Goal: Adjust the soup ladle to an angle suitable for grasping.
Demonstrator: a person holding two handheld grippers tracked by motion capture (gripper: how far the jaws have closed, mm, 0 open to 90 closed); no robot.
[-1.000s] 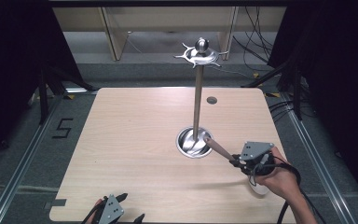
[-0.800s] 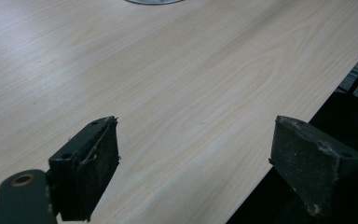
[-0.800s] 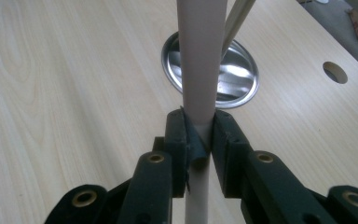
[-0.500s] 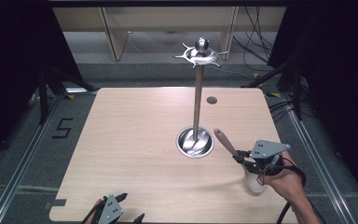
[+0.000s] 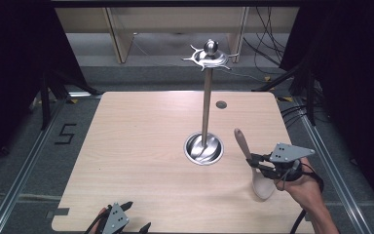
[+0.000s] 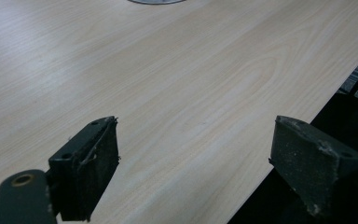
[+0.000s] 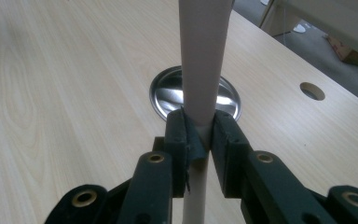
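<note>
The right gripper is clamping the neck of a pale wooden spatula, handle tilting up toward the stand so its end can reach the hooks on top. The spatula is hanging over the tabletop, right of the stand's shiny dished steel base. The left gripper is idling wide open and empty at the near edge.

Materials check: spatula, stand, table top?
Spatula: looks like wood, matte; pale blade, browner handle, no glare. Stand: polished metal, probably steel; mirror reflections on its base dish and hooked top. Table: light wood grain, likely laminate, with a slight sheen.
</note>
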